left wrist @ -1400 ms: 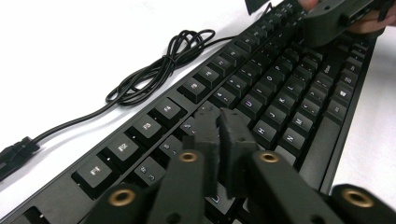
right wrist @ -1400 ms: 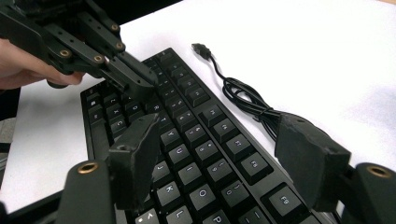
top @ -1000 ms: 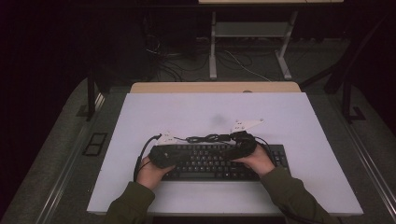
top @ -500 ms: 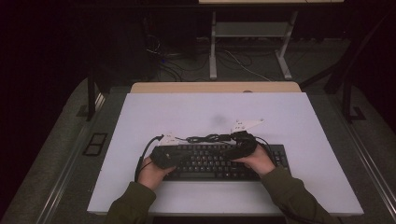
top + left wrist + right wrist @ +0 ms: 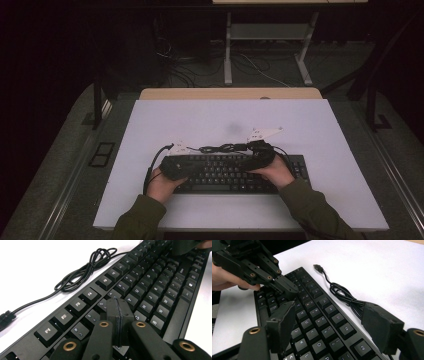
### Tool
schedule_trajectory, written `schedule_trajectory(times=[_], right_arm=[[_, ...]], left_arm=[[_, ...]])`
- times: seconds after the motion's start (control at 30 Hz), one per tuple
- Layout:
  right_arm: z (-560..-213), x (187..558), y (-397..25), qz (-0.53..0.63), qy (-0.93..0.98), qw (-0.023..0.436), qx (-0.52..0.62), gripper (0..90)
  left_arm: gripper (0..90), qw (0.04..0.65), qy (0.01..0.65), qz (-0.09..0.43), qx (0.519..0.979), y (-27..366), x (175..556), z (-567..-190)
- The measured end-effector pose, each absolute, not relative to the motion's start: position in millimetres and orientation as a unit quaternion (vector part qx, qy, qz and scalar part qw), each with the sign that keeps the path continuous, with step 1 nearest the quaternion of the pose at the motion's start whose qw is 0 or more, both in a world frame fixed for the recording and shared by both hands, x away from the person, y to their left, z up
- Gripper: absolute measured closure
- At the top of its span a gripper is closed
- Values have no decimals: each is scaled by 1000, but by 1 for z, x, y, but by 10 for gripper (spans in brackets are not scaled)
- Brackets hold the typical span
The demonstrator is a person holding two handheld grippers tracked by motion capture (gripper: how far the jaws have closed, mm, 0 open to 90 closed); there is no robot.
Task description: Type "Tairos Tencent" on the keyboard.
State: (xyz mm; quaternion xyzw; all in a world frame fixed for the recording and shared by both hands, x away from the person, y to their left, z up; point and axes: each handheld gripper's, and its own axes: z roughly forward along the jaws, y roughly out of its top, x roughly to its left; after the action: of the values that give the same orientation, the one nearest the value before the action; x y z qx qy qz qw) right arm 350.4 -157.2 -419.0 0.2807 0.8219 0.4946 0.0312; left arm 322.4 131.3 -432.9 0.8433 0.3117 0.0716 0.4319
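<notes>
A black keyboard (image 5: 235,175) lies across the near part of the white table top (image 5: 200,120). Its cable (image 5: 220,148) is coiled just behind it, ending in a USB plug (image 5: 318,267). My left gripper (image 5: 197,162) points right along the keys. In the left gripper view it (image 5: 117,303) is shut with nothing in it, its tip low over the keys (image 5: 140,296) around T and Y. My right gripper (image 5: 250,159) points left. In the right gripper view it (image 5: 332,322) is open wide above the keyboard (image 5: 312,315), and the left gripper (image 5: 287,288) faces it, tip down on the keys.
The coiled cable (image 5: 85,270) and plug (image 5: 6,316) rest on bare white table behind the keyboard. A wooden desk edge (image 5: 230,93) runs along the table's far side, with a metal stand (image 5: 270,35) and floor cables beyond. Bare white surface shows left, right and behind.
</notes>
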Motion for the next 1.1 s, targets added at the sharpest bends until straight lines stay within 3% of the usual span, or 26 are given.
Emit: schedule_trajectory(times=[0.17,0.43,1.1], right_arm=[[-419,350,-157,495,822,31,281,271],[-420,351,-157,493,823,31,281,271],[-422,350,-157,493,822,29,282,278]], left_arm=[[891,440,311,72,839,134,322,-430],[815,448,310,77,835,140,318,-426],[472,460,317,89,825,155,305,-422]])
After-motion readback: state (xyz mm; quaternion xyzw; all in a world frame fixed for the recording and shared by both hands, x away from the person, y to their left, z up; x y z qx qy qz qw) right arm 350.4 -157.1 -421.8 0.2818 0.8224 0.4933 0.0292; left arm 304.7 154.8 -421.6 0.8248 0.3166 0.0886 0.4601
